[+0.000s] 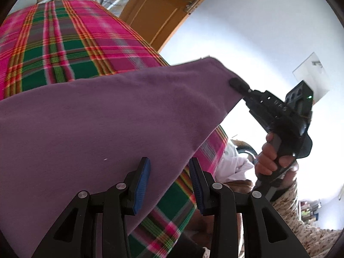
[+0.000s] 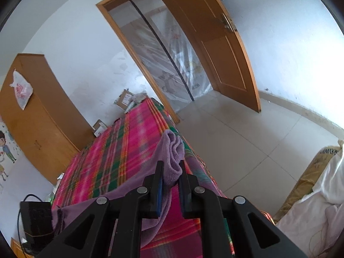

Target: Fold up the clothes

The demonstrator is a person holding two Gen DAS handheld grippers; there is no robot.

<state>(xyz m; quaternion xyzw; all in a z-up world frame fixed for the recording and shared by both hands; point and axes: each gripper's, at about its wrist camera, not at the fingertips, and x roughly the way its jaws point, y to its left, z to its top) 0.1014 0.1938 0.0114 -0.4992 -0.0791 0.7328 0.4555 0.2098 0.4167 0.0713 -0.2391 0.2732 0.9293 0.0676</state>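
A purple garment (image 1: 107,118) is stretched above the pink and green plaid bed (image 1: 64,43). In the left wrist view my right gripper (image 1: 236,83), held by a hand (image 1: 271,157), pinches one corner of the garment and lifts it. In the right wrist view my right gripper (image 2: 171,172) is shut on a bunched fold of the purple garment (image 2: 174,150), which trails back over the plaid bed (image 2: 129,139). My left gripper (image 1: 169,185) stands open at the garment's lower edge. Cloth shows between its blue pads (image 1: 142,185), which do not press on it.
An open wooden door (image 2: 215,43) and a doorway hung with a plastic curtain (image 2: 167,53) lie beyond the bed. A wardrobe (image 2: 43,118) stands to the left, with boxes (image 2: 126,99) at the bed's far end. White bedding (image 2: 318,204) is piled at right, and a black device (image 2: 36,219) sits at lower left.
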